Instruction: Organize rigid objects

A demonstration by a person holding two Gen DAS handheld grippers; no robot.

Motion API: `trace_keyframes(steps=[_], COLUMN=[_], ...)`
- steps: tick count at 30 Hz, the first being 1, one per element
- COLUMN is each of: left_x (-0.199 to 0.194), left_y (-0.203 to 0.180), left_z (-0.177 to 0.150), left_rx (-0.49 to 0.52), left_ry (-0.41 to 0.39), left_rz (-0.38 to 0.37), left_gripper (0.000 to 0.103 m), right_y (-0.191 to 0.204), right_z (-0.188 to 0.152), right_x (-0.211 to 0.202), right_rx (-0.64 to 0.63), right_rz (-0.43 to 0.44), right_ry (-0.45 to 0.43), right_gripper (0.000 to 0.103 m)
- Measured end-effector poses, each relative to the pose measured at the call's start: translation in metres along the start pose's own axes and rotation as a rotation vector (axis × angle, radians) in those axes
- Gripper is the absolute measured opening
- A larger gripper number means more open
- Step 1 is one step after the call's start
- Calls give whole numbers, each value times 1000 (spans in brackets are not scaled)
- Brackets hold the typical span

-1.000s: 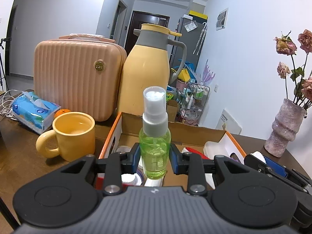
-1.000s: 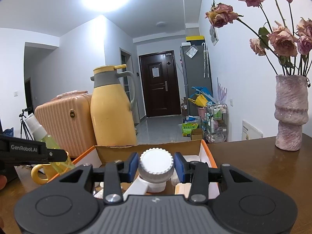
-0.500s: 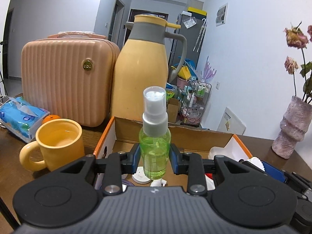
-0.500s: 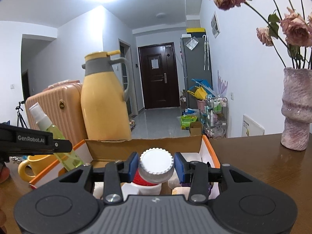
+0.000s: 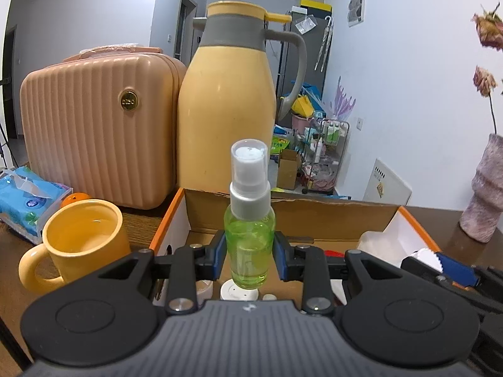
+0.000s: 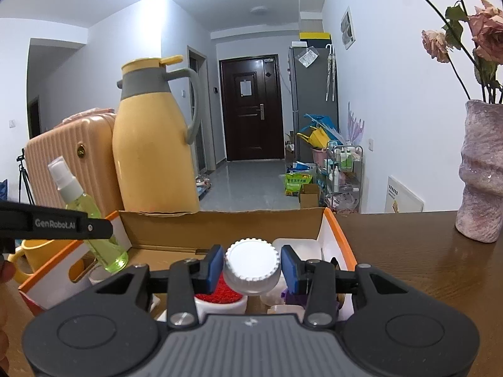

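My left gripper (image 5: 250, 256) is shut on a green spray bottle (image 5: 250, 245) with a clear cap, held upright above the left part of an open cardboard box (image 5: 283, 213) with orange edges. The bottle (image 6: 94, 220) and left gripper (image 6: 56, 224) also show at the left of the right wrist view. My right gripper (image 6: 251, 270) is shut on a white bottle by its ribbed cap (image 6: 251, 265), held over the right part of the box (image 6: 220, 223). Several small items lie in the box, among them a white tub of red beads (image 6: 220, 295).
A yellow mug (image 5: 81, 245) stands left of the box. Behind it are a tissue pack (image 5: 28, 198), a peach case (image 5: 97, 132) and a yellow thermos jug (image 5: 226, 110). A pink vase (image 6: 481, 172) of dried roses stands on the brown table (image 6: 408, 251) at the right.
Both grippers have moved forward and lower over the box with their bottles still held. The box and the jug now loom larger in both views.
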State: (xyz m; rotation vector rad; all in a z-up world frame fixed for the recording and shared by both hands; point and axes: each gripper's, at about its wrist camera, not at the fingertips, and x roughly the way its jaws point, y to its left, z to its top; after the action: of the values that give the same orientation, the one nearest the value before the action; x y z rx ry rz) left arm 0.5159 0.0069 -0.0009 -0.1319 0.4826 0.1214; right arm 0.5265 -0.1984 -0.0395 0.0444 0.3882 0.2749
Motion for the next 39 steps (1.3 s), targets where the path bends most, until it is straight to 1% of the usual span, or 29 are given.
trace_keyframes(steps=[4, 5, 6, 7, 8, 9, 10, 11, 12, 13, 14, 16, 19, 25, 28, 33, 36, 39], left_x=[6, 7, 6, 5, 3, 1, -3, -5, -8, -9, -10, -13, -13, -14, -21, -48, -76, -110], left_y=[0, 0, 0, -1, -1, -3, -5, -6, -7, -8, -9, -9, -10, -5, -1, 12, 26, 40], left_z=[-2, -2, -2, -3, -3, -3, -4, -4, -5, -4, -4, -5, -4, -4, -4, -11, -20, -32], left_rx=[19, 19, 23, 30, 37, 39, 45, 56, 65, 67, 67, 67, 67, 47, 35, 24, 7, -5], left_ry=[16, 20, 14, 3, -7, -19, -39, -57, -75, -83, -88, -107, -108, -101, -111, -128, -152, -187], left_rz=[6, 4, 5, 11, 12, 10, 31, 45, 47, 47, 48, 60, 60, 64, 55, 61, 54, 64], left_gripper=[32, 34, 47, 57, 72, 83, 85, 88, 95, 99, 103, 103, 103, 103, 103, 103, 103, 103], right_y=[0, 0, 1, 1, 1, 1, 0, -1, -2, -3, -4, -5, -5, -2, -1, 0, -2, -1], right_z=[0, 0, 0, 0, 0, 1, 1, 1, 2, 2, 3, 4, 4, 3, 2, -4, -9, -16], right_x=[3, 3, 2, 1, 0, -1, -2, -3, -4, -6, -6, -7, -8, -16, -26, -63, -94, -129], right_rx=[-4, -4, -6, -6, -5, -1, 6, 14, 23, 31, 35, 40, 36, 25, 18, 23, 41, 47], right_rz=[14, 13, 14, 10, 6, 0, -4, -9, -15, -21, -26, -33, -39, -52, -57, -69, -75, -81], right_ry=[22, 23, 23, 20, 16, 10, 3, -6, -15, -24, -28, -31, -36, -47, -54, -99, -132, -160], right_gripper=[40, 40, 44, 51, 55, 67, 80, 87, 95, 99, 99, 101, 103, 103, 103, 103, 103, 103])
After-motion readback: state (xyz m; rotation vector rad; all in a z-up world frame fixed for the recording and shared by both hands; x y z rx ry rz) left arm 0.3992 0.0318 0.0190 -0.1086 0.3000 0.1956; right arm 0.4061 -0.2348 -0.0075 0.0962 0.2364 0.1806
